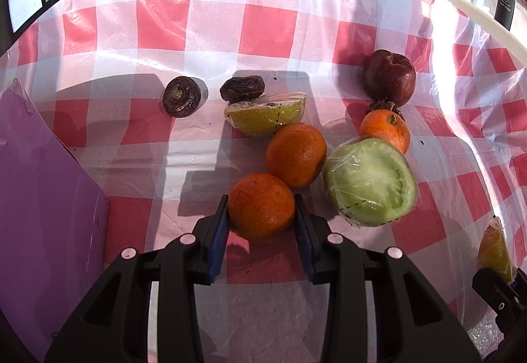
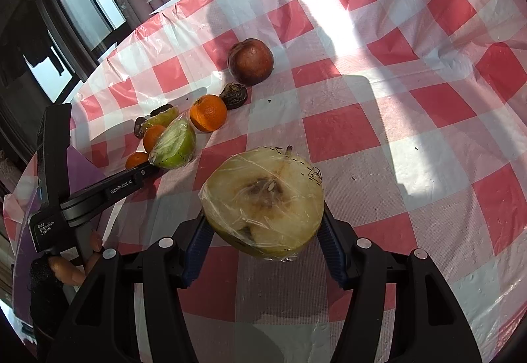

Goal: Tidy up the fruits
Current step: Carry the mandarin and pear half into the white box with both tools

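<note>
Left gripper [image 1: 262,210]: fingers closed on orange [image 1: 262,205], lower centre of left wrist view, resting on checked counter [image 1: 214,24]. Second orange [image 1: 295,154] just above it, touching wrapped green melon half [image 1: 370,182]. Right gripper [image 2: 263,231]: fingers clamped on wrapped pear half [image 2: 263,201], cut face up, centre of right wrist view. Dark red apple [image 2: 251,61] upper centre, apart.

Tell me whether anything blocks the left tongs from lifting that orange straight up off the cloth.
Nothing visible does. The left tongs are shut on the nearest orange, with open space above it. A second orange sits just behind it and the wrapped green half lies to its right, neither over it.
</note>
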